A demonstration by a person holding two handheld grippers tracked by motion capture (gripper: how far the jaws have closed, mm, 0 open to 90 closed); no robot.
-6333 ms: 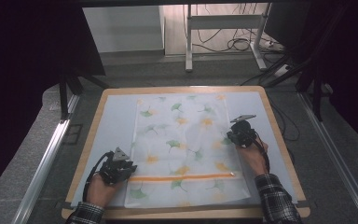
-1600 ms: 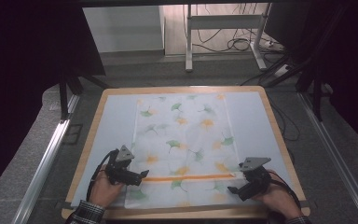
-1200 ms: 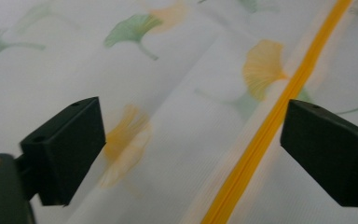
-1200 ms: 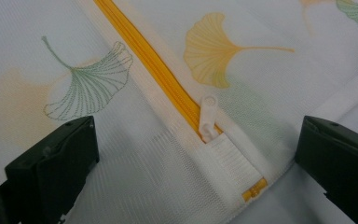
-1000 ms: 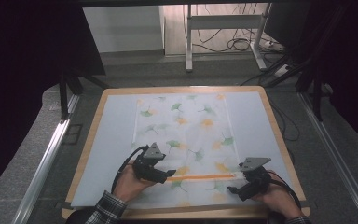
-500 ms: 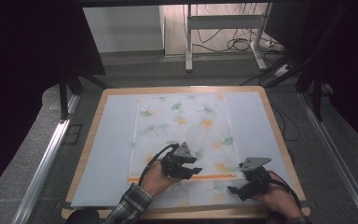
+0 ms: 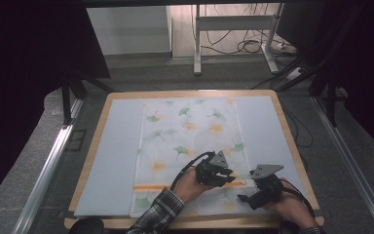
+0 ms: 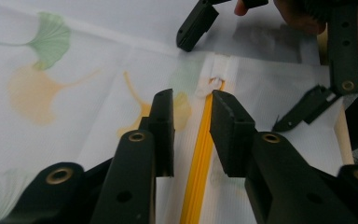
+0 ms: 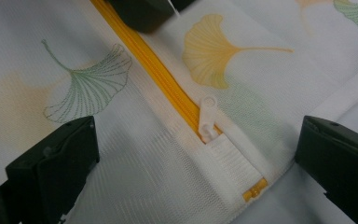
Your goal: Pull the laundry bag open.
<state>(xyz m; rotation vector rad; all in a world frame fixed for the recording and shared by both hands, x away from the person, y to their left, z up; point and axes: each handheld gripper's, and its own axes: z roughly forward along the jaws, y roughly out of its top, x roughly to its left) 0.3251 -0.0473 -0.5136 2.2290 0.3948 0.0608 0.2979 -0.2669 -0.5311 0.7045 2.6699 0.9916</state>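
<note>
My right gripper (image 7: 253, 195), jaws spread wide, brackets the white zipper pull (image 9: 207, 119) at the mesh laundry bag's (image 7: 195, 131) near right corner; my left gripper (image 8: 192, 116), half-open, has crossed over to straddle the orange zipper (image 8: 198, 172). Closing short could pinch mesh instead.

A mesh laundry bag (image 7: 190, 146) lies flat on the table mat (image 7: 112, 156), reaching its near edge. Its zipper (image 7: 151, 186) runs parallel to that edge. The zipper pull (image 9: 208, 116) sits at the zipper's right end, between the left gripper (image 7: 224, 176) and right gripper (image 7: 246, 197).
</note>
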